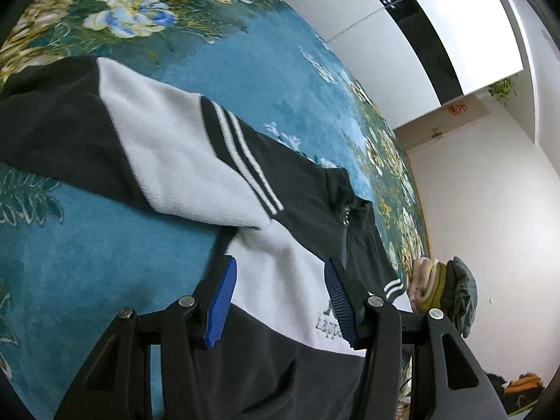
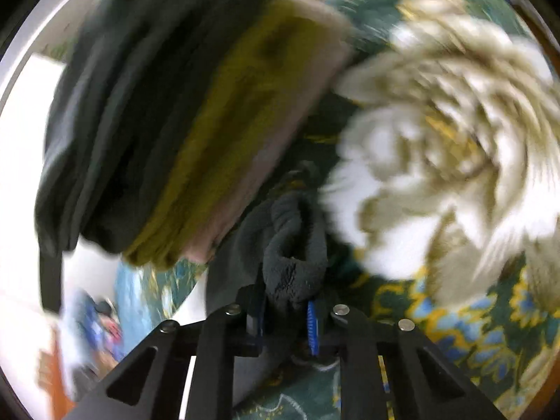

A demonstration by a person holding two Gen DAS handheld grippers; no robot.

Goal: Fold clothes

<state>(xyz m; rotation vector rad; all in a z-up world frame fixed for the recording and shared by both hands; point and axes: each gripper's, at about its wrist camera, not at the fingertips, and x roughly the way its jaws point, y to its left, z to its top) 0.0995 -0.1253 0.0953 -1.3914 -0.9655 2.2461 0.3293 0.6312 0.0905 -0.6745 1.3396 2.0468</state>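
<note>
On the left of the left wrist view, the black-and-white fleece jacket [image 1: 217, 182] lies spread on the floral blue carpet [image 1: 273, 70], one sleeve [image 1: 147, 133] reaching out flat toward the far left, its black band with two white stripes showing. The collar and zipper sit further right, toward the carpet's edge. The left gripper [image 1: 280, 290] hovers just above the jacket's white chest panel, its blue fingers [image 1: 222, 309] set wide apart and holding nothing.

Further right in that view, a stack of folded clothes [image 1: 441, 287] rests near the carpet's right edge.

The right wrist view is heavily blurred. The same stack of folded clothes [image 2: 168, 122] fills its left half, with dark, olive and pale layers. The right gripper [image 2: 287, 311] has its fingers clamped on a bunch of dark fleece [image 2: 294, 245]; I take it to be part of the jacket, likely the other sleeve or cuff, though the blur leaves that uncertain.

The step in hand looks like folding a sleeve across the jacket's body. The next move calls for carrying the held fleece over the chest panel and laying it flat, with the left gripper free to pin or smooth the cloth.
</note>
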